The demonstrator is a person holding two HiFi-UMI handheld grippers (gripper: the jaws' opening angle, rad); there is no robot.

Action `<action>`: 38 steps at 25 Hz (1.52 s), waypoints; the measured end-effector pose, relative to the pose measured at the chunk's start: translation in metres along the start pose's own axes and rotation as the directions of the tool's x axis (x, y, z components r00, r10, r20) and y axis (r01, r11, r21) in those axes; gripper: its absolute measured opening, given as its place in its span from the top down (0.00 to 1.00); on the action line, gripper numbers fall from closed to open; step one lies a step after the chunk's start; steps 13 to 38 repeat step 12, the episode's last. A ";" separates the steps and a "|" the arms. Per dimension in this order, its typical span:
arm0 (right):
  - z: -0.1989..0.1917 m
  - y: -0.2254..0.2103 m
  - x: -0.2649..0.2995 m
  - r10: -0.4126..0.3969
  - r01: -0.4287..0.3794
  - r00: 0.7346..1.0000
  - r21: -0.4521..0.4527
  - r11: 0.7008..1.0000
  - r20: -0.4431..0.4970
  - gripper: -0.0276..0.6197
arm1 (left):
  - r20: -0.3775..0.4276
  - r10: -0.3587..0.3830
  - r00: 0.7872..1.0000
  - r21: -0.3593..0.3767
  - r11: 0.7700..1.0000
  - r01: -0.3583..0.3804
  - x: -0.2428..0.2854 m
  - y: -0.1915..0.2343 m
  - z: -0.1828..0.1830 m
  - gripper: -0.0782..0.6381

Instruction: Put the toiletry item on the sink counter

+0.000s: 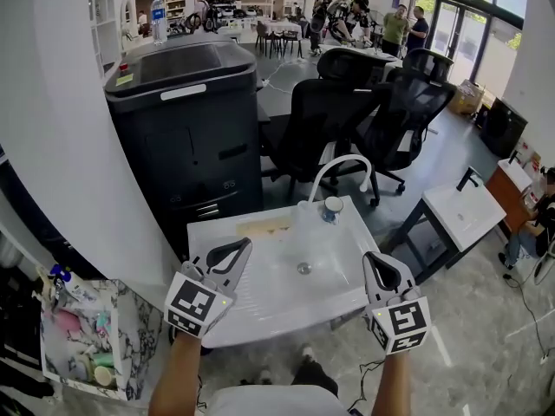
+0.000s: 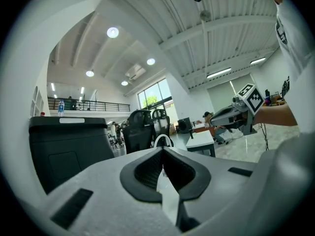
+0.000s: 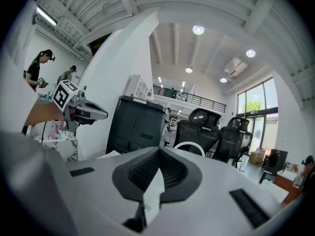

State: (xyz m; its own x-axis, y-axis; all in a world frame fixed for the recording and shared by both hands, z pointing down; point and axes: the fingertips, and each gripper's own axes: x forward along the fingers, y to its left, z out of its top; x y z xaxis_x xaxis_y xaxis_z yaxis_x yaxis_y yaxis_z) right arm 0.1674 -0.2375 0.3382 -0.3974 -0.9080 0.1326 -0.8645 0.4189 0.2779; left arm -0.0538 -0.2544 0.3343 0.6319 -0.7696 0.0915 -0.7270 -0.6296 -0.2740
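Office floor stretches away behind a white sink counter [image 1: 269, 306] that stands right below us, with the basin drain [image 1: 303, 268] in its middle and a white arched faucet [image 1: 340, 165] at its back edge. Our bottle [image 1: 330, 208], small with a pale round cap, stands upright on the counter's back rim, just beside the foot of the faucet, at the basin's far right corner. We hold both grippers low over the counter's near edge, well apart from the bottle and from each other. Our left gripper [image 1: 242, 244] hangs over the near left part of the counter with its jaws pressed together and nothing between them; in the left gripper view we see the ribbed pads [image 2: 147, 168] meeting at the tip. Our right gripper [image 1: 372, 257] hangs at the counter's near right corner, and its pads [image 3: 167, 173] likewise meet at the tip, holding nothing. Behind the counter we see a black cabinet [image 1: 186, 137] with a water bottle [image 1: 158, 20] on top, and to its right two black chairs [image 1: 329, 120]. We see a second sink [image 1: 464, 211] off to the right. At our lower left a marbled shelf [image 1: 130, 319] carries assorted toiletries [image 1: 74, 332]. People [image 1: 408, 24] stand around tables far at the back.
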 end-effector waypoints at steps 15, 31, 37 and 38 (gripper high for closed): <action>-0.013 0.000 0.006 0.002 -0.002 1.000 -0.006 1.000 -0.025 0.96 | -0.017 -0.017 1.000 -0.019 1.000 0.017 0.007 -0.001 -0.014 0.88; -0.013 0.000 0.006 0.002 -0.002 1.000 -0.006 1.000 -0.025 0.96 | -0.017 -0.017 1.000 -0.019 1.000 0.017 0.007 -0.001 -0.014 0.88; -0.013 0.000 0.006 0.002 -0.002 1.000 -0.006 1.000 -0.025 0.96 | -0.017 -0.017 1.000 -0.019 1.000 0.017 0.007 -0.001 -0.014 0.88; -0.013 0.000 0.006 0.002 -0.002 1.000 -0.006 1.000 -0.025 0.96 | -0.017 -0.017 1.000 -0.019 1.000 0.017 0.007 -0.001 -0.014 0.88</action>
